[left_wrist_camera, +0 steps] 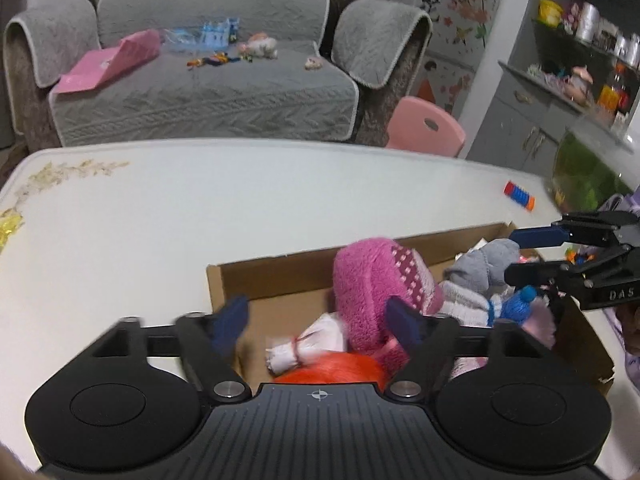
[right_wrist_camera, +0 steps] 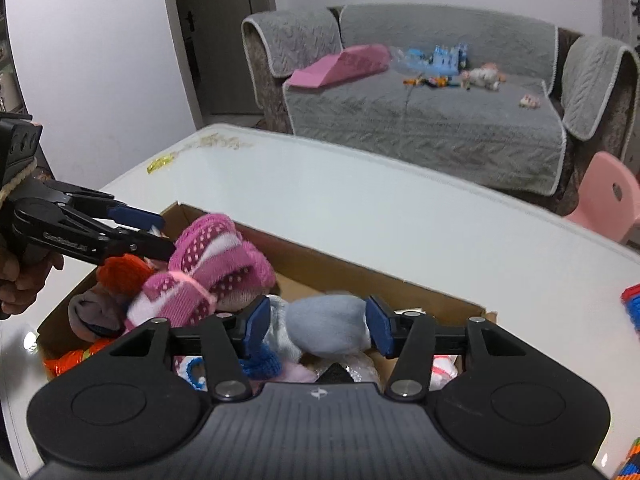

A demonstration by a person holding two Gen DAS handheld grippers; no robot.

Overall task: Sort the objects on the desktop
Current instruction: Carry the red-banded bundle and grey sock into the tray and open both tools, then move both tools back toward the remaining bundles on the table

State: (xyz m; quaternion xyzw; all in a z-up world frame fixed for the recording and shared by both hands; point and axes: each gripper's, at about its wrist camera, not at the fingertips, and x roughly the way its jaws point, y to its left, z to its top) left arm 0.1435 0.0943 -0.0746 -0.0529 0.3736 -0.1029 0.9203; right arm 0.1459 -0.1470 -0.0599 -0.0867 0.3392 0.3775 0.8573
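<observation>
An open cardboard box (left_wrist_camera: 280, 276) (right_wrist_camera: 344, 272) sits on the white table and holds several rolled socks. A fluffy pink sock bundle (left_wrist_camera: 376, 280) (right_wrist_camera: 216, 264) lies on top, over an orange one (left_wrist_camera: 336, 368) (right_wrist_camera: 124, 272) and a white one (left_wrist_camera: 296, 348). My left gripper (left_wrist_camera: 320, 320) (right_wrist_camera: 160, 236) is open over the box's left end, its right finger against the pink bundle. My right gripper (right_wrist_camera: 316, 328) (left_wrist_camera: 516, 254) is open with a grey sock (right_wrist_camera: 328, 326) (left_wrist_camera: 484, 264) between its fingers; contact is unclear.
A red and blue toy block (left_wrist_camera: 519, 196) lies on the table (left_wrist_camera: 160, 220) beyond the box. Coloured blocks (right_wrist_camera: 632, 308) sit at the table's right edge. A pink chair (left_wrist_camera: 428, 128) and a grey sofa (left_wrist_camera: 200, 80) stand behind the table. Shelves (left_wrist_camera: 580, 60) stand at the right.
</observation>
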